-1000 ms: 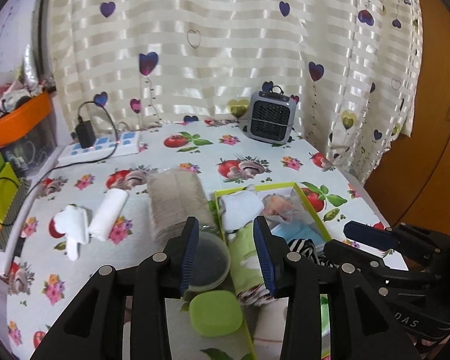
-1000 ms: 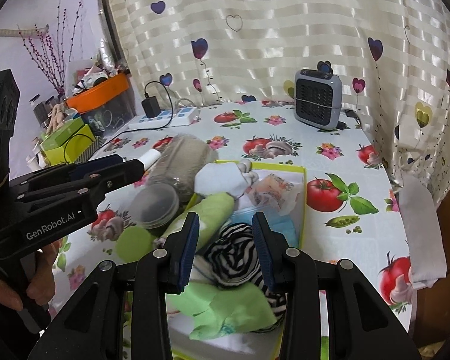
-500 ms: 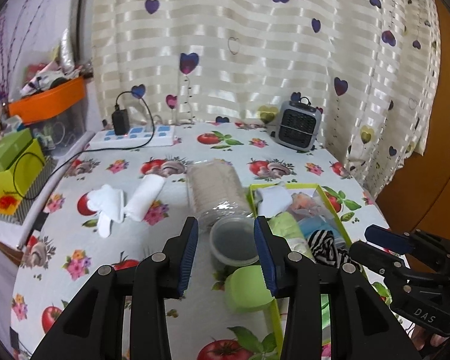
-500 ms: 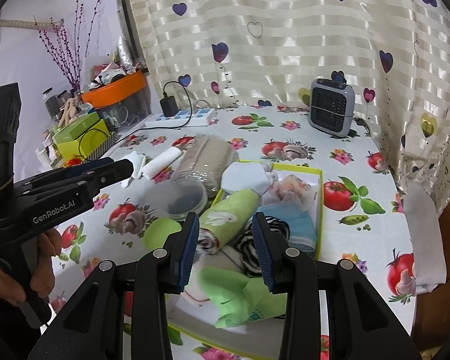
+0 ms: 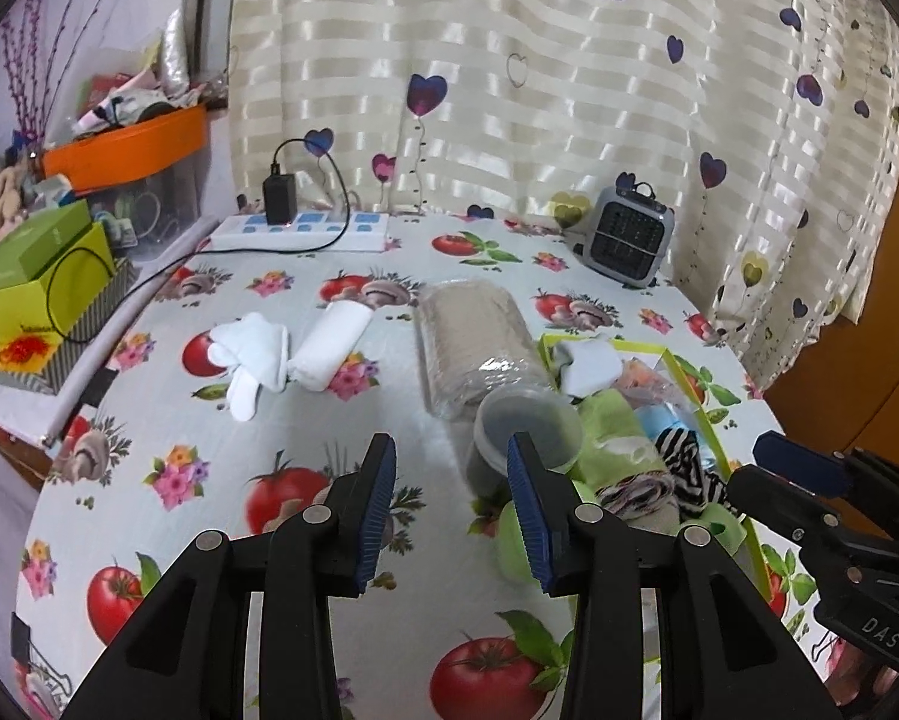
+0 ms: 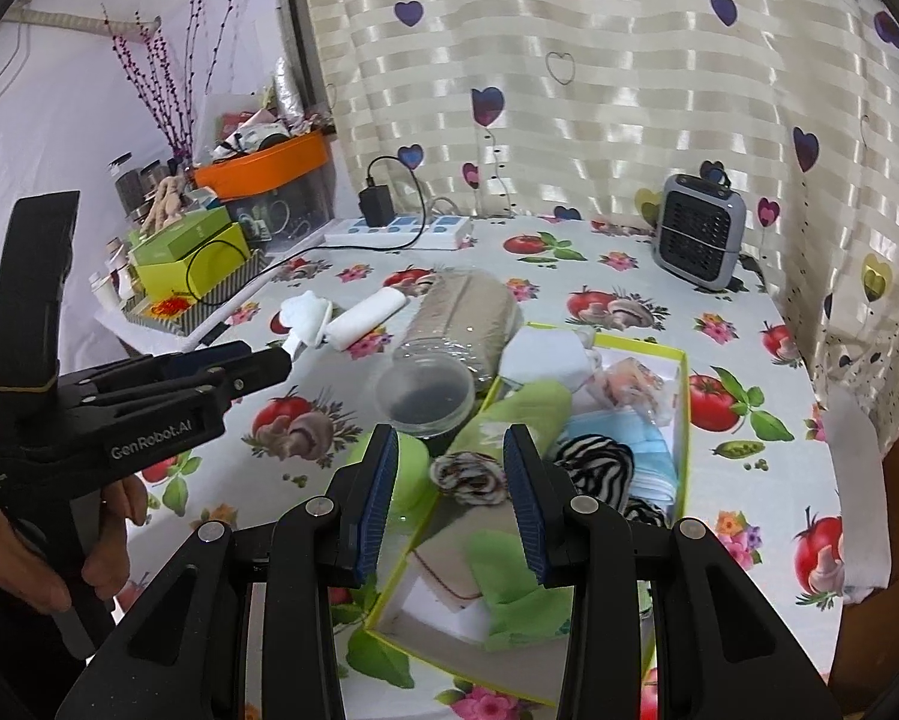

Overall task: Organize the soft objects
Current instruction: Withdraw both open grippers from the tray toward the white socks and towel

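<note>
The counter (image 5: 305,420) wears a cloth printed with tomatoes and mushrooms. At its right side lies a shallow box with a lime-green rim (image 6: 685,396), packed with soft things: a white folded cloth (image 6: 545,360) at the far end, a green rolled towel (image 6: 521,405) whose long axis runs from near left to far right, a pale blue piece (image 6: 623,441), a black-and-white striped roll (image 6: 596,465) and a loose green cloth (image 6: 512,576) at the near end. Just left of the box a clear plastic jar (image 5: 473,342) full of beige material lies on its side, its long axis running away from the camera and its lidded end (image 5: 527,426) nearest. Farther left, 2 white socks (image 5: 257,354) and a white roll (image 5: 335,345) lie side by side. The left hand-held gripper (image 5: 449,504) and right hand-held gripper (image 6: 449,501) both have their jaws apart, holding nothing.
</note>
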The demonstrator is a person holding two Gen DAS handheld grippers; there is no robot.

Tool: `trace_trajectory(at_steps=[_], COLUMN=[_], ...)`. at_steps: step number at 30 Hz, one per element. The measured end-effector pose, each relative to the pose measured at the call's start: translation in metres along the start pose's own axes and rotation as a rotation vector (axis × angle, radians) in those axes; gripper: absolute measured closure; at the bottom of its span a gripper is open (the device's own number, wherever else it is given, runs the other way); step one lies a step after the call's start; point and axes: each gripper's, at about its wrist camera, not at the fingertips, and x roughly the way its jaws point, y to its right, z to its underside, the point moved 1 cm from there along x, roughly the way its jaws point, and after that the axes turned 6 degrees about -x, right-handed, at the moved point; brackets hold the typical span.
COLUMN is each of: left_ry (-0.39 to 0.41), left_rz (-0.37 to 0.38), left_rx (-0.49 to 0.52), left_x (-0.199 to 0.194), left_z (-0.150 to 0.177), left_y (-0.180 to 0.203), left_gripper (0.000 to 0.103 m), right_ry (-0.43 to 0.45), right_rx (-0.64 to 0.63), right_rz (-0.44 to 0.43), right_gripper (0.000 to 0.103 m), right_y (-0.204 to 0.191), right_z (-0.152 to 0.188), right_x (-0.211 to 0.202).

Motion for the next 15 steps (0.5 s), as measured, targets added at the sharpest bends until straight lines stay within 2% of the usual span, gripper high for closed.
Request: trace_trajectory(at_steps=[10,15], left_ry=[0.001,0.007], left_rz=[-0.059,-0.041], left_rx=[-0.045,-0.066], left_x=[-0.004,-0.006], left_z=[0.003,0.004], left_y=[-0.023,-0.033], left_gripper=[0.064,0.064], right_ry=[-0.004,-0.001], right_rx=[-0.029,-0.039], right_rz=[-0.022,-0.027], right_gripper=[0.065,0.065], right_y=[-0.016,-0.023], right_z=[-0.002,-0.003], right_x=[0.004,0.004])
